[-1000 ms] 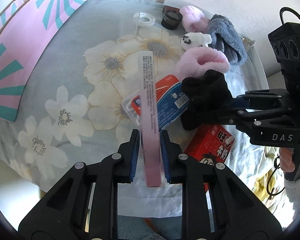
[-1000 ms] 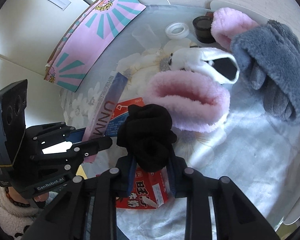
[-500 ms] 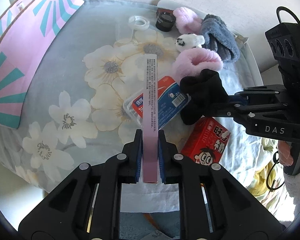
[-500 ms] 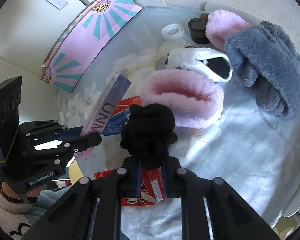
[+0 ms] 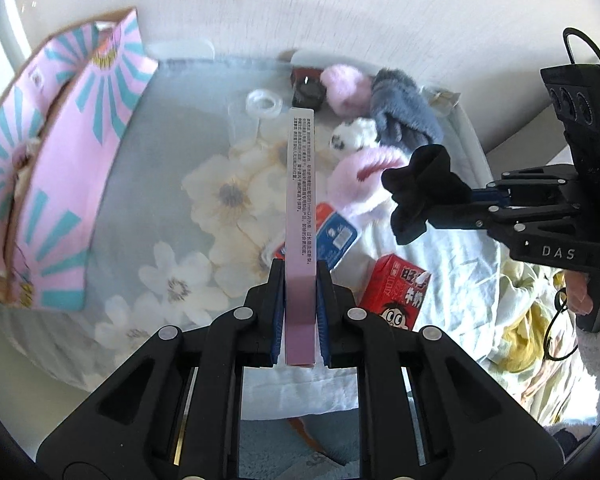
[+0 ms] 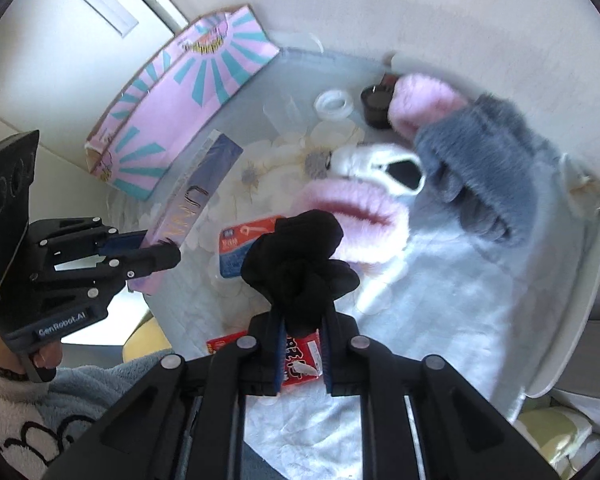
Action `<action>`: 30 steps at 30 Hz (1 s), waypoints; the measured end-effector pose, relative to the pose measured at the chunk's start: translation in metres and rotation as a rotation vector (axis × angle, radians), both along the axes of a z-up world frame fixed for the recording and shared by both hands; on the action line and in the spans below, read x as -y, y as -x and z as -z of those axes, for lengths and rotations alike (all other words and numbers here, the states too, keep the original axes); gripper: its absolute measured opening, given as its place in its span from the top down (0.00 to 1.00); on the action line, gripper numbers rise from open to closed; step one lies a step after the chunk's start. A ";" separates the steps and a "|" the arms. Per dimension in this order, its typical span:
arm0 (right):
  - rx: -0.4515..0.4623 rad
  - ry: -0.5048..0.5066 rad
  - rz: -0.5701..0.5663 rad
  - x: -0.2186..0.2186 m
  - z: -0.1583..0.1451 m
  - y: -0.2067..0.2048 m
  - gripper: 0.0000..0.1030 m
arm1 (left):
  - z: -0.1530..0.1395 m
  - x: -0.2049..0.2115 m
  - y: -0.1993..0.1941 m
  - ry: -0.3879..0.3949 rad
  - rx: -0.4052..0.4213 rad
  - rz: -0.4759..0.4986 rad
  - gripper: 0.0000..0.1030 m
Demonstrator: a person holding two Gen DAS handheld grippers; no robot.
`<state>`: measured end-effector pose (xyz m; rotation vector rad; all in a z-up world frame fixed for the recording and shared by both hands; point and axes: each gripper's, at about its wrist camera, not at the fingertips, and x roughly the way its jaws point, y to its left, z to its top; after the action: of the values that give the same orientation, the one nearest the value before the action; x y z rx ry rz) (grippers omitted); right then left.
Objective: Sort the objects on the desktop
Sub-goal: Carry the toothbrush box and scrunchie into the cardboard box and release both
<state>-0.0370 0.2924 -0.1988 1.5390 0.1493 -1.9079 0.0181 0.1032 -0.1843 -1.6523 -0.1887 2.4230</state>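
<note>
Above the flowered tablecloth (image 5: 148,184), I hold a long, flat pink carton (image 5: 300,200) clamped by its near end in my left gripper (image 5: 299,292). Both blue pads press its broad faces, and the carton juts forward over the table like a plank. It looks like light, stiff cardboard. Held this far from its middle, I judge it could pivot or slide, and a hard squeeze might dent its hollow walls; a hold nearer the centre would be steadier.

My right gripper (image 6: 302,354) is closed on a bunched black fabric item (image 6: 300,260), perhaps a scrunchie or sock, lifted clear of the table. It is soft and light and squashes between the fingers, so it should not slip, though loose folds hang out and could snag.

Below and between the two held things lie a flat red-and-blue packet (image 5: 334,236) and, nearer me, a red drink carton (image 5: 396,292) with a cartoon face. Behind them sit a fluffy pink slipper (image 6: 352,204), a small white plush piece (image 5: 352,134), a grey fuzzy glove (image 6: 484,168) and a second pink fluffy piece (image 5: 344,88). Near the far edge are a clear tape roll (image 5: 265,101) and a small dark jar (image 5: 308,88).

To the left stands an open cardboard box (image 5: 68,168) with pink-and-teal sunburst flaps, which I take for a likely sorting bin.
</note>
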 end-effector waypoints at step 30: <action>-0.190 0.016 -0.131 0.248 -0.102 0.077 0.87 | -0.050 0.217 0.062 0.089 -0.055 -0.039 0.88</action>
<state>-0.1141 0.0441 -0.0971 1.3029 0.3103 -1.9432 -0.0439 -0.1135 -0.1348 -1.6308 -0.1074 2.5372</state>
